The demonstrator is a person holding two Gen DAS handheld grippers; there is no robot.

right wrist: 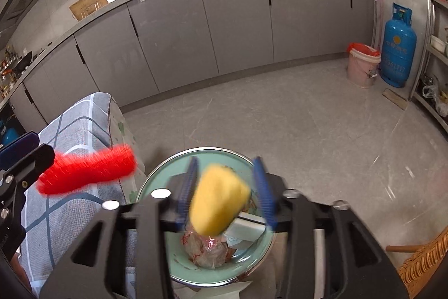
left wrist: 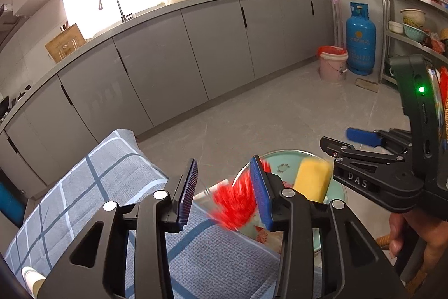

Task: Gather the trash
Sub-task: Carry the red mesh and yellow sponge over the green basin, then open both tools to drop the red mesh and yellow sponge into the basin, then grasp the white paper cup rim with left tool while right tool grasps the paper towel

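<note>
A teal basin [right wrist: 152, 181] stands below both grippers, with a crumpled clear wrapper [right wrist: 207, 251] and a small white box [right wrist: 246, 229] in it. My right gripper [right wrist: 225, 160] is open. A blurred yellow sponge-like piece [right wrist: 218, 201] hangs loose between its blue pads, over the basin. My left gripper [left wrist: 224, 161] is open too. A blurred red wrapper [left wrist: 235, 201] is by its right finger, at the edge of the cloth and the basin [left wrist: 280, 152]. The left wrist view also shows the yellow piece [left wrist: 312, 178] and the right gripper [left wrist: 336, 138]. The red wrapper [right wrist: 89, 173] shows in the right wrist view.
A blue-grey checked cloth [left wrist: 112, 187] covers the table left of the basin. Grey cabinets [left wrist: 196, 52] line the far wall. A pink bucket with a red liner [left wrist: 333, 63] and a blue gas cylinder [left wrist: 359, 41] stand at the far right. A wicker chair [right wrist: 420, 265] is near right.
</note>
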